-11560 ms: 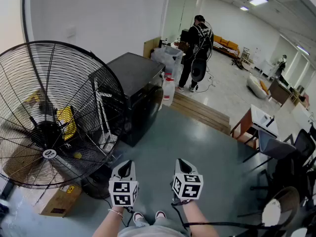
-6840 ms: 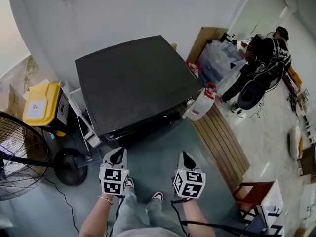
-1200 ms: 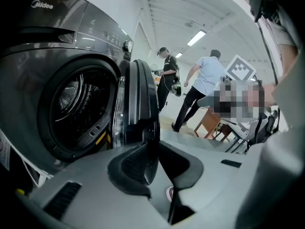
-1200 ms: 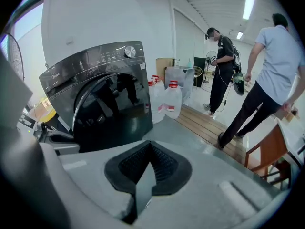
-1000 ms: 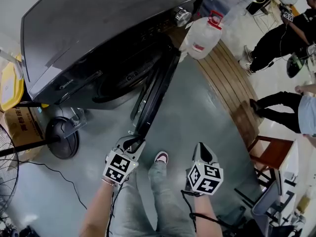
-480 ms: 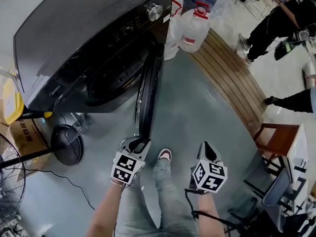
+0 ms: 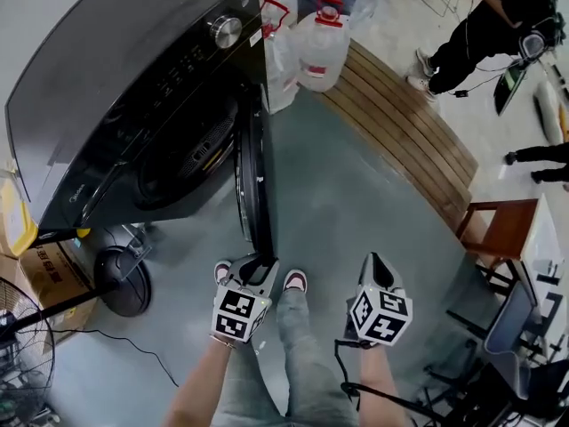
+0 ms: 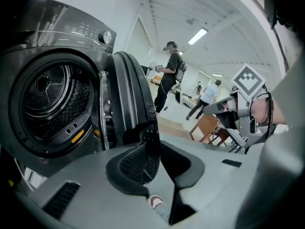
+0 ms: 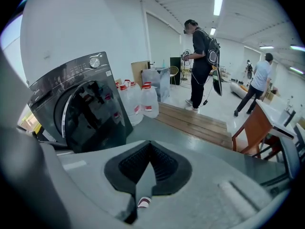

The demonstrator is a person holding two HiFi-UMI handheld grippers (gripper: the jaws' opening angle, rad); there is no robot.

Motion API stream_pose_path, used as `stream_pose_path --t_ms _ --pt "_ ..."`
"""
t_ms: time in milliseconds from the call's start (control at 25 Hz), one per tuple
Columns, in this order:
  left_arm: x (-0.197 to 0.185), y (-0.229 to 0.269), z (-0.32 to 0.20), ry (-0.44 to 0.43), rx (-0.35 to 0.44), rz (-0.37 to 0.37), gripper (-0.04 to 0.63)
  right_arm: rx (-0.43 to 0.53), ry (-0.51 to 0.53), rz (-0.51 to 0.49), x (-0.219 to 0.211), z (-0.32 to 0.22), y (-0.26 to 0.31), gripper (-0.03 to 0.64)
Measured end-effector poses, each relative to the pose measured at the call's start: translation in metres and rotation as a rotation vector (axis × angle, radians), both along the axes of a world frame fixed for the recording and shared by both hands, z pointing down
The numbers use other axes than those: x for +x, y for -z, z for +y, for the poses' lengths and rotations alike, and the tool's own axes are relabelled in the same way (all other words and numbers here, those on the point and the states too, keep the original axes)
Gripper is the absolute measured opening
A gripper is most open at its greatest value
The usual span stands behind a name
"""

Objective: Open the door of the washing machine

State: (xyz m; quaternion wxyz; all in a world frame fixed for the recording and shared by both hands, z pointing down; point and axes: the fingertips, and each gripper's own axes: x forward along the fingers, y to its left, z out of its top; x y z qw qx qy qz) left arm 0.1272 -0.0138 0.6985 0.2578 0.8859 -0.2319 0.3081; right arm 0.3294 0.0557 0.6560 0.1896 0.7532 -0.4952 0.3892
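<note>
Black washing machine [image 7: 116,60] and door [image 7: 256,185]; white jugs [image 7: 322,56] (red caps [image 7: 328,9]); grey-green floor [image 7: 356,203]; left gripper [image 7: 257,261] cube black-and-white squared.

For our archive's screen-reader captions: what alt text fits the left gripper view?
The washing machine door stands swung open, its edge between the left gripper's jaws, which have just been opening. The drum shows at left, and a person stands in the background.

A slatted wooden step [image 7: 400,127] runs across the grey-green floor [image 7: 347,212]. Clear jugs [image 7: 322,50] with red caps stand close together at the step's upper end. A person in black [image 7: 484,25] stands beyond the step. A brown chair [image 7: 500,231] sits near its lower end. Well left of the step are a fan base [image 7: 122,280], a cardboard box [image 7: 43,254] and a black cable [image 7: 124,338].
</note>
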Motion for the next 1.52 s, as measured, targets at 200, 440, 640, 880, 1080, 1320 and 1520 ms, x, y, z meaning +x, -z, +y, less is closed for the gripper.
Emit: stream_pose_path --t_ms 200,440,640,880,1080,1320,1520 --pt "0.022 0.001 0.006 0.013 0.026 -0.007 0.087 -0.003 -0.045 0.005 0.017 0.012 -0.003 0.005" --pt "0.053 0.002 0.01 0.027 0.013 0.022 0.089 -0.012 -0.086 0.007 0.035 0.027 -0.006 0.005" --pt "0.079 0.003 0.012 0.031 0.02 0.031 0.091 -0.011 -0.121 0.013 0.052 0.038 -0.006 0.005" --pt "0.107 0.003 0.011 0.078 0.039 0.023 0.091 -0.007 -0.166 0.013 0.072 0.05 -0.006 0.005" --pt "0.131 0.004 0.01 0.102 0.032 0.024 0.091 -0.007 -0.211 0.013 0.089 0.063 -0.006 0.005" --pt "0.158 0.005 0.007 0.11 0.028 0.027 0.091 -0.007 -0.266 0.016 0.11 0.082 -0.007 0.005" --pt "0.18 0.006 0.001 0.091 0.039 0.036 0.091 -0.014 -0.319 0.023 0.127 0.1 -0.01 0.005"
